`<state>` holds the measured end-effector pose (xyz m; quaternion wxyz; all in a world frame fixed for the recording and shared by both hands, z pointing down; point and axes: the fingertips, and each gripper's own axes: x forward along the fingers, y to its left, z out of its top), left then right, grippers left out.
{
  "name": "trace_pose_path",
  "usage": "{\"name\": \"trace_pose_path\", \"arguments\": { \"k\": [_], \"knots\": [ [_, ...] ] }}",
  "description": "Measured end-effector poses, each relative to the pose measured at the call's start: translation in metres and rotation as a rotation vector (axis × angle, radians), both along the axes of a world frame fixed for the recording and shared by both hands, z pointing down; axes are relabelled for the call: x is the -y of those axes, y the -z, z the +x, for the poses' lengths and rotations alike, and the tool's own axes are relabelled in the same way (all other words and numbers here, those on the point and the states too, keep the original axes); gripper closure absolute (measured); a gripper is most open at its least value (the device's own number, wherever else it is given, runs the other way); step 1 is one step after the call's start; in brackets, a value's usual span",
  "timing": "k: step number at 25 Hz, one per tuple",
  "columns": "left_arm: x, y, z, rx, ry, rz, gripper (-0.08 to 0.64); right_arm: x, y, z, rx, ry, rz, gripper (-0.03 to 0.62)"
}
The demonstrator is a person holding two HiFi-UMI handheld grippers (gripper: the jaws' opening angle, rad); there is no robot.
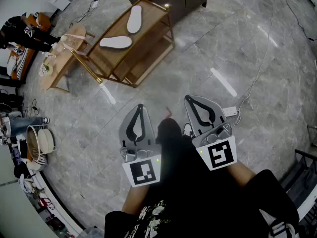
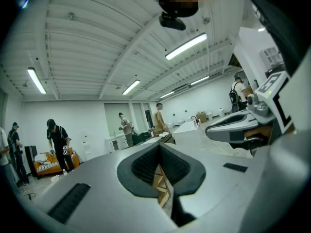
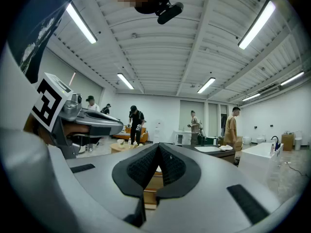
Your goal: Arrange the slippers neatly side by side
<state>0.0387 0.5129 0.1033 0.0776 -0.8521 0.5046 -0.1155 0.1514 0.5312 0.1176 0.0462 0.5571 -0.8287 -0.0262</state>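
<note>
The left gripper [image 1: 140, 108] and the right gripper [image 1: 190, 100] are at 6 o'clock, near the person's body, each with its jaws pressed together on nothing. Well apart from them, at 11 o'clock, one white slipper [image 1: 134, 19] and the other slipper [image 1: 115, 42] lie apart at different angles on the wooden rack [image 1: 151, 36].
</note>
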Motion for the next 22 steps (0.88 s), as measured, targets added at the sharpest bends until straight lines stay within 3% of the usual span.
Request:
{"name": "trace_pose_path", "arguments": {
  "k": [14, 22],
  "knots": [
    [-0.012, 0.004, -0.001, -0.027, -0.006, 0.019, 0.561, -0.012, 0.009, 0.006, 0.048, -0.018, 0.042, 0.595],
    [-0.011, 0.001, -0.008, -0.033, 0.026, 0.005, 0.561, -0.008, 0.002, 0.01, 0.073, -0.022, 0.019, 0.595]
  ]
}}
